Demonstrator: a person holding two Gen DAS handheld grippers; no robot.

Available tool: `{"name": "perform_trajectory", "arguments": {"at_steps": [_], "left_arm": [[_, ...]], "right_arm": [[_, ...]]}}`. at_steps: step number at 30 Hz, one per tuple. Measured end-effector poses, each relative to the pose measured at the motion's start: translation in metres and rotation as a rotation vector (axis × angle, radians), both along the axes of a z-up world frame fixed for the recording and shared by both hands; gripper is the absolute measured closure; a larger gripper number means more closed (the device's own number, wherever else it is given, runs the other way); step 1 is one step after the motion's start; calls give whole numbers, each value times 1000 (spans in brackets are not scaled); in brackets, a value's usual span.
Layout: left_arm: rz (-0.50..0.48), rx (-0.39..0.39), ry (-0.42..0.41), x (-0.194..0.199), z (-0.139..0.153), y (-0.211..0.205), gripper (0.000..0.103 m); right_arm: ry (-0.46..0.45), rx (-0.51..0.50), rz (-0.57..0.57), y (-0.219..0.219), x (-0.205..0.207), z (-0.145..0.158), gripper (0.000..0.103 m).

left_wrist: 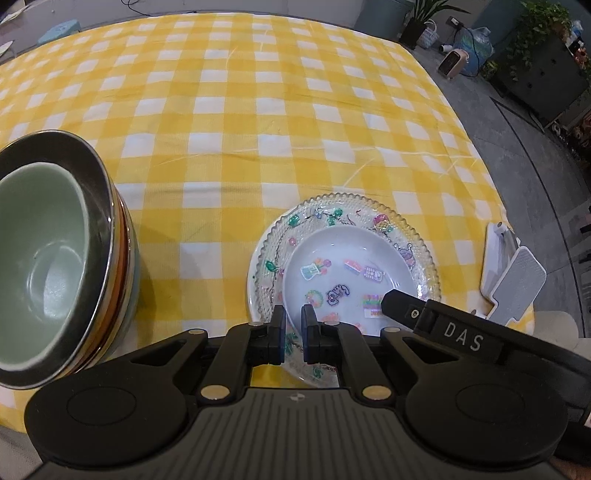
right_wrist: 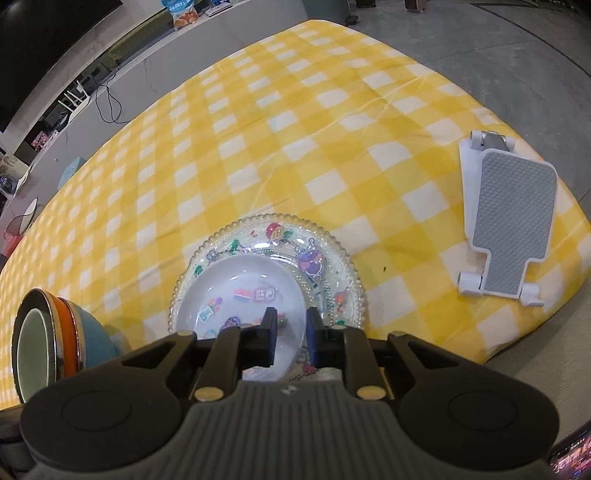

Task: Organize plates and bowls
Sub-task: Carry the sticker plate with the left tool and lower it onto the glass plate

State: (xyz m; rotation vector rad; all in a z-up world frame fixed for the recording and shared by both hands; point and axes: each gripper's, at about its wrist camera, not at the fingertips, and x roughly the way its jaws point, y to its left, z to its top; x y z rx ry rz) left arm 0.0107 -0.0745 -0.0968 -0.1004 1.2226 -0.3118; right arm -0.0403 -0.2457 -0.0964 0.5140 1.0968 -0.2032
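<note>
A small white plate (left_wrist: 343,273) with cartoon stickers lies on a clear beaded glass plate (left_wrist: 421,236), which rests on the yellow checked tablecloth (left_wrist: 258,129). My left gripper (left_wrist: 293,332) is shut on the white plate's near left rim. In the right wrist view, my right gripper (right_wrist: 291,332) stands slightly open with the white plate's (right_wrist: 240,280) near right rim between its pads, over the glass plate (right_wrist: 343,258). One of its fingers (left_wrist: 399,306) shows in the left wrist view. A stack of bowls (left_wrist: 44,258), pale green in steel on orange and blue, stands to the left.
A white and grey folding stand (right_wrist: 513,221) lies near the table's right edge (left_wrist: 517,284). The bowl stack (right_wrist: 37,350) sits close to the plates' left side. Beyond the table are the floor, potted plants (left_wrist: 535,29) and a small heater (left_wrist: 452,61).
</note>
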Motion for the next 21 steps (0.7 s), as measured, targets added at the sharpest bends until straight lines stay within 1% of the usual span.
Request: {"name": "perform_trajectory", "arguments": {"at_steps": [4, 6, 7, 9, 15, 17, 19, 21], "left_arm": [[1, -7, 10, 1, -1, -1, 95], [7, -27, 30, 3, -4, -1, 94], [17, -37, 41, 5, -4, 1, 94], [32, -47, 54, 6, -4, 1, 93], [34, -50, 67, 8, -3, 2, 93], [42, -54, 72, 8, -3, 3, 89], [55, -70, 86, 10, -4, 5, 88], [59, -76, 84, 10, -1, 6, 88]], "right_arm": [[8, 4, -11, -2, 1, -1, 85], [14, 7, -14, -2, 1, -2, 80], [17, 9, -14, -2, 2, -3, 79], [17, 4, -9, -1, 2, -3, 78], [15, 1, -11, -1, 2, -3, 78], [13, -3, -18, -2, 2, -3, 78], [7, -1, -25, -2, 2, -2, 76], [-1, 1, -33, -4, 1, -1, 70]]}}
